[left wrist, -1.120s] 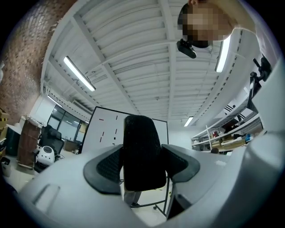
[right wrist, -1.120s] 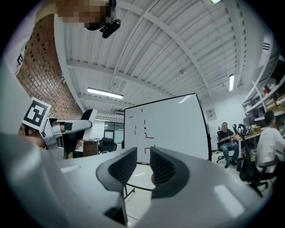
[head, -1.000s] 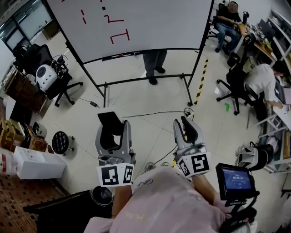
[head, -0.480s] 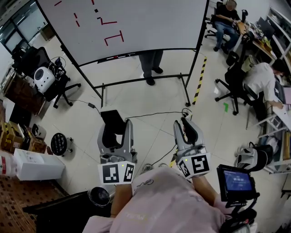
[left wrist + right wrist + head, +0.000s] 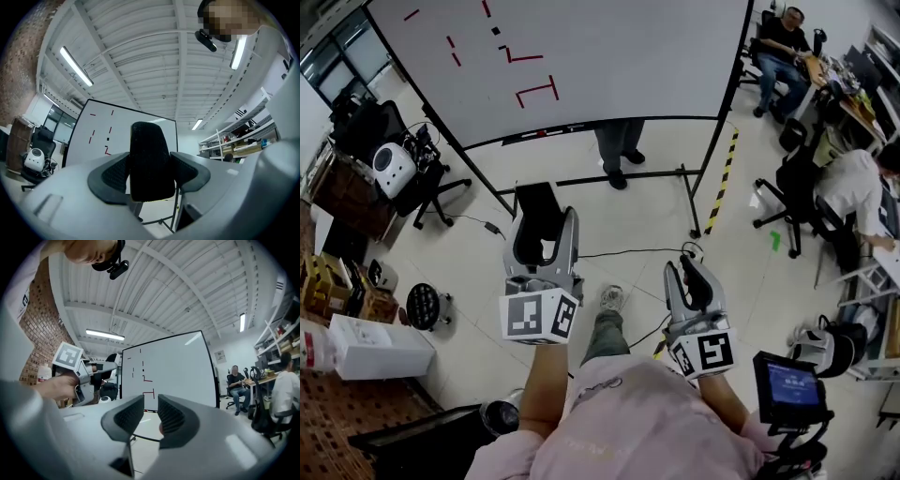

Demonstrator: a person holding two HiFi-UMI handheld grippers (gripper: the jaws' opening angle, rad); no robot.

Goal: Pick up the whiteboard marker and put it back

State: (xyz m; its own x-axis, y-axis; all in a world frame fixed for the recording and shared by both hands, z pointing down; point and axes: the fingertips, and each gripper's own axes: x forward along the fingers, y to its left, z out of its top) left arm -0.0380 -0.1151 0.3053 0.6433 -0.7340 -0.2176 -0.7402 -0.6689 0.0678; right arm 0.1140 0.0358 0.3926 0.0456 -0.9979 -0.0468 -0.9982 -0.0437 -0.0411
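Two grippers pointed about level at the whiteboard (image 5: 619, 56), your arms stretched forward, the left reaching further. Your left gripper (image 5: 542, 230) was clamped on a flat black block (image 5: 149, 159), rounded on top and mesh-textured. Your right gripper (image 5: 694, 274) stood slightly parted, nothing between its jaws. A small red thing, perhaps the marker (image 5: 542, 133), lay on the board's ledge; too small to tell.

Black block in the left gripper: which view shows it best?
The left gripper view: the black block fills the centre, clamped between the pads of the left gripper. The head view shows it from above, smaller. The right gripper view shows only that gripper from the side; the block is hard to make out there.
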